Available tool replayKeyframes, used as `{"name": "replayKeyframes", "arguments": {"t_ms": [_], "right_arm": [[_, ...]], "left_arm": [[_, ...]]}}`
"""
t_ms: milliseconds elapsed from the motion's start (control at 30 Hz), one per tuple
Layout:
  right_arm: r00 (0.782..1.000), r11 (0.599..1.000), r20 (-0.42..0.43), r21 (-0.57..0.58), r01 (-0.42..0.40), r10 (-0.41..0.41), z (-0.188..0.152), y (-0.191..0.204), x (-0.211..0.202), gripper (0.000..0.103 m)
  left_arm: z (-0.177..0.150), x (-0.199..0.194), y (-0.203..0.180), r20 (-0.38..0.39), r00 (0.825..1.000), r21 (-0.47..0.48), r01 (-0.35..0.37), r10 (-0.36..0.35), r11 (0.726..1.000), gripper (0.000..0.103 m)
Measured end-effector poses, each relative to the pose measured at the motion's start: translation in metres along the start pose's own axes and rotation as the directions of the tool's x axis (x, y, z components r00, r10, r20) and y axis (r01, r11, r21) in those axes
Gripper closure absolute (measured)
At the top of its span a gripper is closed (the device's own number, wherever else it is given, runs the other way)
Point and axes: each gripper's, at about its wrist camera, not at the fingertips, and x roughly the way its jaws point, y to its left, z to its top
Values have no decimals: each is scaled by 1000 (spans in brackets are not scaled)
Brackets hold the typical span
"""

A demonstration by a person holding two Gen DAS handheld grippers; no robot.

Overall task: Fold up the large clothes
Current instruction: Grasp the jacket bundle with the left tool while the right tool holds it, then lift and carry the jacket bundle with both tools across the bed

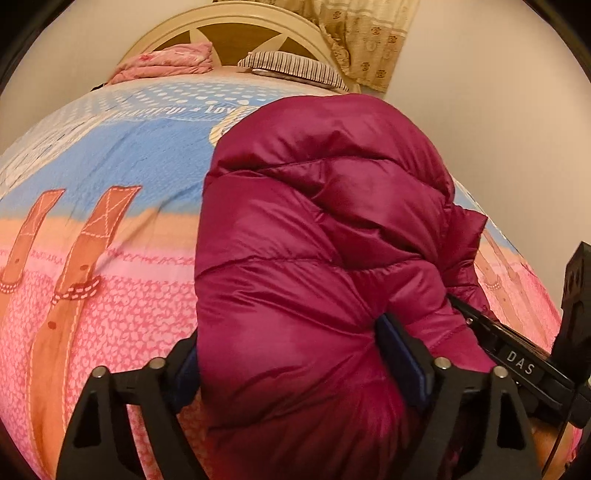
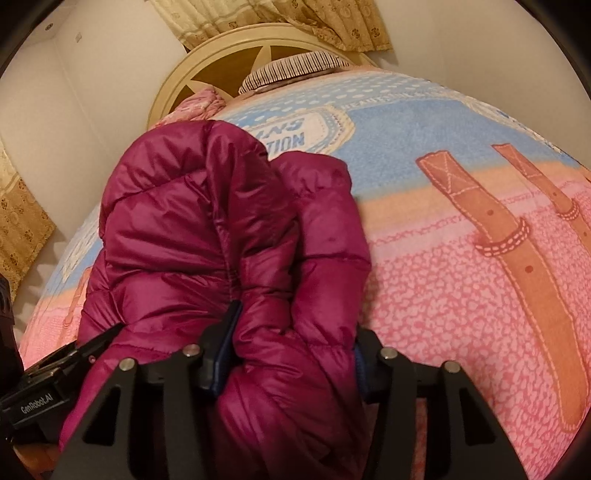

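Observation:
A magenta quilted down jacket (image 1: 314, 221) lies bunched in a long heap on the bed, seen again in the right wrist view (image 2: 184, 229). My left gripper (image 1: 291, 354) has its blue pads pressed into the near end of the jacket, with puffy fabric filling the whole gap. My right gripper (image 2: 291, 350) pinches a narrower fold of the same jacket just beside it. Each gripper's body shows at the edge of the other's view: the right gripper (image 1: 517, 354) and the left gripper (image 2: 37, 391). The jacket's underside and sleeves are hidden.
The bed cover (image 1: 110, 147) is blue, orange and pink with printed belt straps (image 2: 517, 258). At the far end stand a cream round headboard (image 1: 236, 33), a striped pillow (image 1: 295, 66) and a folded pink blanket (image 1: 166, 62). Patterned curtains (image 2: 22, 229) hang along the walls.

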Motion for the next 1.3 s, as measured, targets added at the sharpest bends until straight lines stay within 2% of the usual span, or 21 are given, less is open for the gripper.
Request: {"name": "replayKeyframes", "arguments": {"t_ms": [267,333,533,633,800,1300], "right_arm": [[1000,1000,-10,6,-18,18,3,-1,4,48],[1000,1000,-10,6,-20,20,3,-1,4,49],[999,999,0,-5,-52,52,2,0,2,61],[998,998,8,-7,-69,69,1,0,-1,66],[996,996,41,-41,-75,77,-3,7,-14,73],[992,993,50,-41,-111,113,-8,6,-22,76]], "left_arm": [[-2,-5,-1,8,1000,22,14,-14,1000,29],[2,0,-2,12,1000,28,14,-14,1000,36],[0,-12,-1,39,999,35,3,-4,999,57],[-2,-21,-5,56,998,50,-9,6,999,64],[-3,-38,-9,83,996,89,-22,15,996,68],[-13,-80,-9,136,990,103,-33,19,994,71]]}}
